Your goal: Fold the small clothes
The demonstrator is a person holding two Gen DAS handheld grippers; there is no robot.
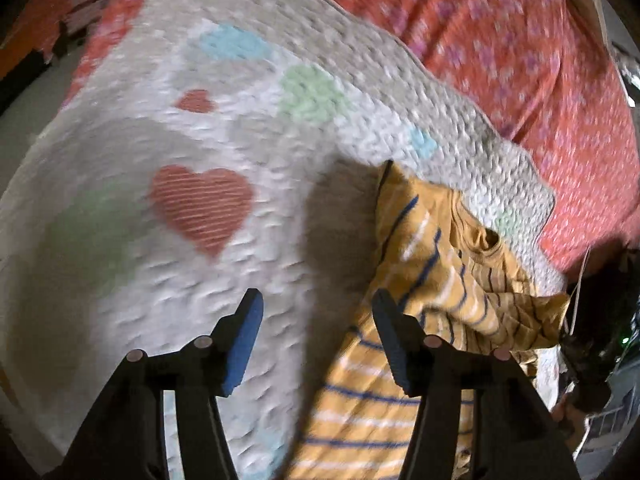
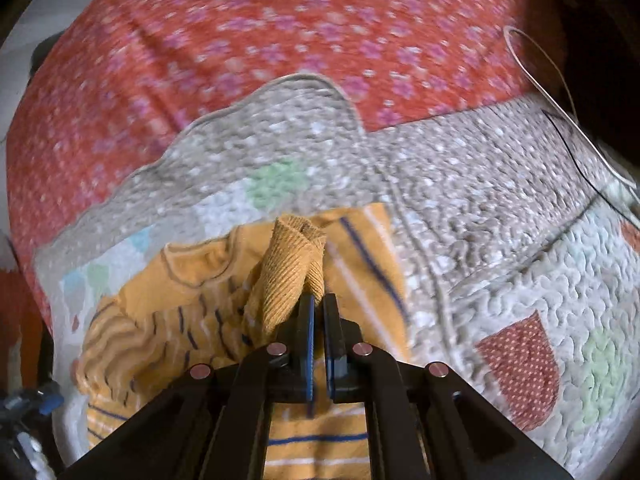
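A small yellow shirt with blue and white stripes [image 1: 424, 248] lies crumpled on a quilted blanket with hearts [image 1: 200, 208]. My left gripper [image 1: 316, 300] is open and empty; its right finger hovers over the shirt's left edge. In the right wrist view my right gripper [image 2: 318, 300] is shut on a ribbed yellow cuff or hem of the shirt [image 2: 292, 264] and lifts it above the rest of the shirt [image 2: 160, 320]. The shirt's neckline [image 2: 200, 264] lies to the left of it.
The quilt [image 2: 480, 200] lies on a red flowered bedspread [image 2: 280, 40]. A white cable [image 2: 540, 80] loops at the far right of the quilt. The right hand and its gripper body show dark at the left wrist view's right edge [image 1: 600, 320].
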